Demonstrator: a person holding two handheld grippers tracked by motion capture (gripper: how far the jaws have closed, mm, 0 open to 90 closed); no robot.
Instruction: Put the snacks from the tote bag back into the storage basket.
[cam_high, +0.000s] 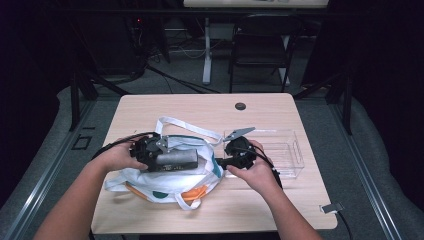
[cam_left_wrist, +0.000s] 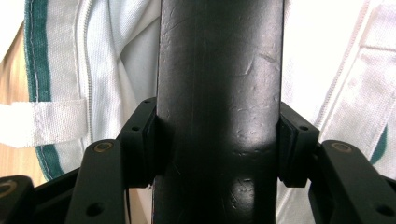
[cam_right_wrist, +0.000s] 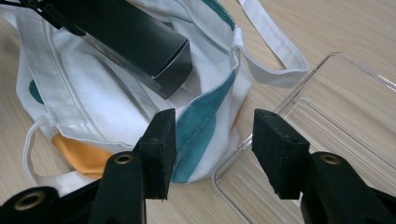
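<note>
Sat on a pale wooden worktop (cam_high: 150, 107), all of it, with the white cloth bag (cam_high: 165, 177) taken as the landmark. Lay crumpled on the near left half of that worktop, the bag, trimmed in teal and orange, straps looping out toward the far edge. Stood just to the right of the bag, touching or nearly touching its teal edge, a clear plastic tray (cam_high: 287, 150), empty as far as could be seen. Rested above the bag, over its open mouth, a long black box (cam_high: 172, 160), lying roughly level and pointing toward the tray. Clamped on the left end of that box, the left gripper (cam_high: 150, 152): pads pressed flat on both long sides, as seen in the left gripper view (cam_left_wrist: 219, 140), white cloth behind. Hovered at the bag's right edge, between bag and tray, the right gripper (cam_high: 220, 162), jaws parted and holding nothing; framed in the gap, in the right gripper view (cam_right_wrist: 215, 140), the teal trim and the tray's near corner, with the box end just beyond.
</note>
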